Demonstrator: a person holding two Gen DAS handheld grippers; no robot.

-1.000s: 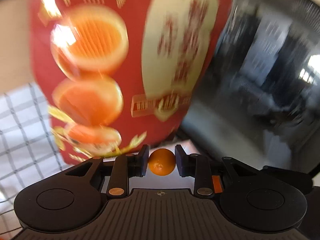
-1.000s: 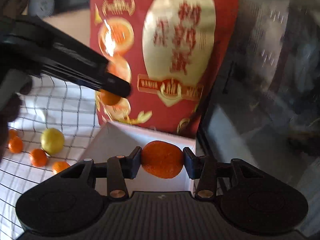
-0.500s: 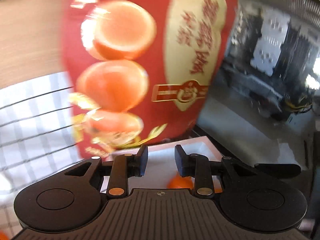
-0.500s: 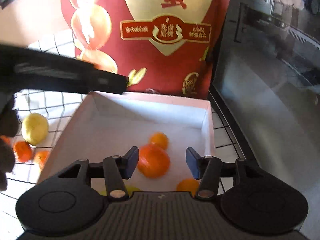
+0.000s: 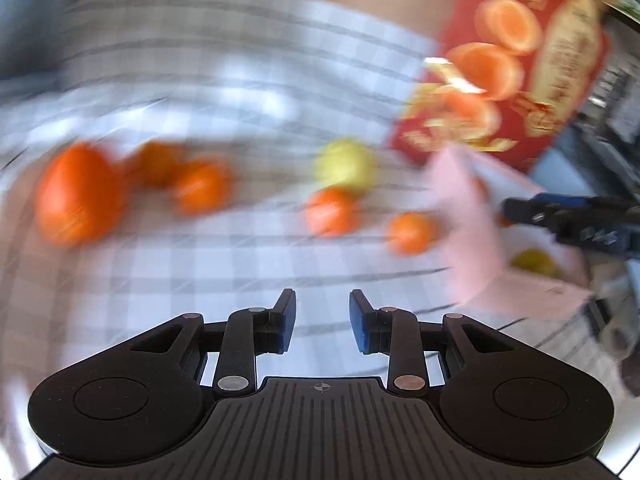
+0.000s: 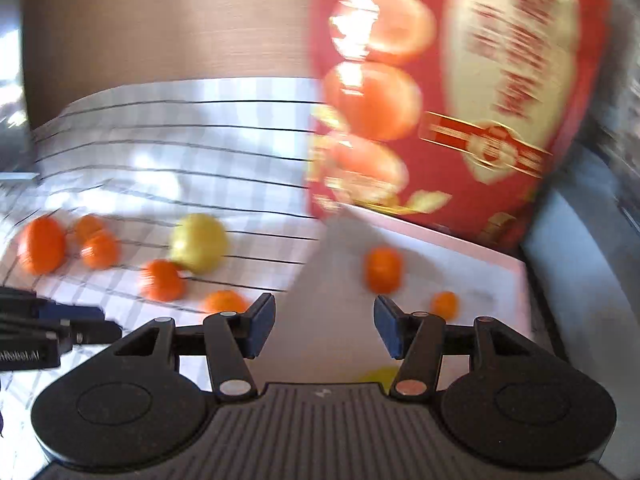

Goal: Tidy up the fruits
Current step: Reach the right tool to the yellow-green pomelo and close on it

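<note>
Counter, checked cloth (image 5: 200,80): covers the whole work surface; carries the loose fruit and the box.

Red printed carton (image 6: 460,100): stands upright behind the box, touching or just behind its far wall; apparently a backdrop rather than part of the sorting.

Pale open box (image 6: 516,272): shallow, white inside, set at the right end of the cloth. Judged to be the collection point. Inside: one orange (image 6: 383,270) mid-floor, a smaller orange (image 6: 445,305) nearer the right wall, and a yellow fruit (image 5: 534,262) at the near edge.

Large orange (image 5: 78,196): far left on the cloth, well apart from the box.

Yellow-green fruit (image 6: 198,242): on the cloth, just beside a mandarin (image 6: 162,280).

Small mandarins: a pair (image 6: 98,244) near the large orange, touching or nearly so; one more (image 6: 226,302) just beside the box's left wall. All are yet to be collected, by the look of it.

Left tool (image 5: 322,316): pads apart, nothing between them; aimed over bare cloth towards the loose fruit, presumably to fetch the next piece.

Right tool (image 6: 324,328): pads well apart, empty, poised over the box's near-left edge.
</note>
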